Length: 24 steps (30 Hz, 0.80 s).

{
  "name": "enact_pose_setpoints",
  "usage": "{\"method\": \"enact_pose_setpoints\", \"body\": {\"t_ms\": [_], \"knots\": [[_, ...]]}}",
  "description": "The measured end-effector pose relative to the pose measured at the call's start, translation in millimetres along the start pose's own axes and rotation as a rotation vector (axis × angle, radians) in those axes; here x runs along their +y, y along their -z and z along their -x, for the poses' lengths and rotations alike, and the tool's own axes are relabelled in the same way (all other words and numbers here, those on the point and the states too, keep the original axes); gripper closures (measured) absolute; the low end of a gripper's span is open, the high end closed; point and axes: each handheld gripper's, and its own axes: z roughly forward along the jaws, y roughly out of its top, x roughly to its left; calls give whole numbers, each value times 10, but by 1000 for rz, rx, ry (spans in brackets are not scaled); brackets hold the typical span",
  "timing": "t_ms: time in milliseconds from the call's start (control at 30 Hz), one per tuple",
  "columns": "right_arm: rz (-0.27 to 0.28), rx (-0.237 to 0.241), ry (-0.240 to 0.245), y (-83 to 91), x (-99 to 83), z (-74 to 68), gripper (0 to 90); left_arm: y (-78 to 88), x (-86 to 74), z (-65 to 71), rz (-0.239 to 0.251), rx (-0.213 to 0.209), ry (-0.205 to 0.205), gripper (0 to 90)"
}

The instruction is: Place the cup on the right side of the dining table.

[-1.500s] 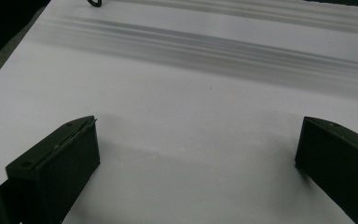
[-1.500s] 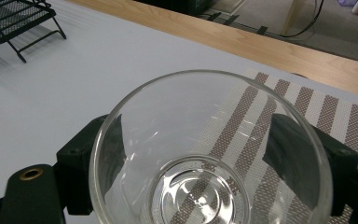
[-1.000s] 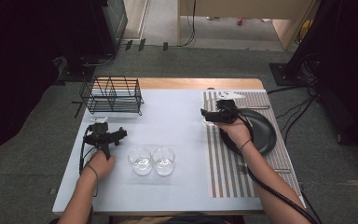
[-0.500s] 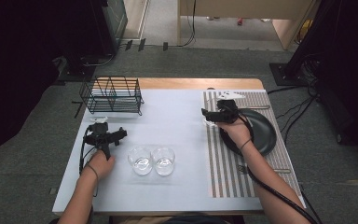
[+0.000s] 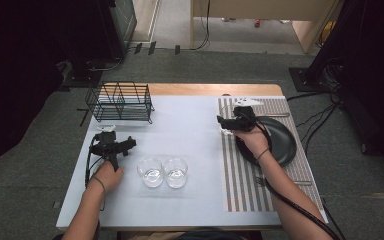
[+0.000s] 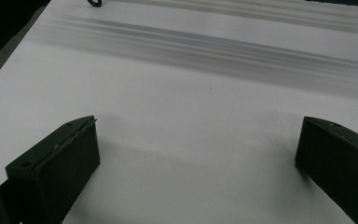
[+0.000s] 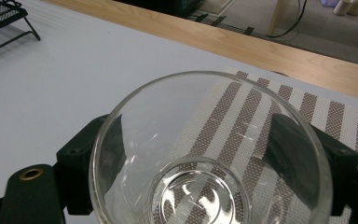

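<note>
A clear glass sits upright between the black jaws of my right gripper, which is shut on its sides just above the striped placemat. From above, my right gripper is at the placemat's left edge, next to a black plate. My left gripper rests low over the white table at the left. Its jaws stand wide open with nothing but bare tabletop between them. Two more clear glasses stand side by side near the table's front middle.
A black wire rack stands at the back left of the white table. Its foot shows in the right gripper view. A wooden strip runs along the far edge. Cables trail from both grippers.
</note>
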Motion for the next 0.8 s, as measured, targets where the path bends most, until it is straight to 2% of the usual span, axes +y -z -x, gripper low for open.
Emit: {"method": "enact_pose_setpoints", "body": {"t_ms": [800], "knots": [[8, -31, -16, -39, -19, 54, 176, 0, 0, 1, 0, 0, 0, 0]]}}
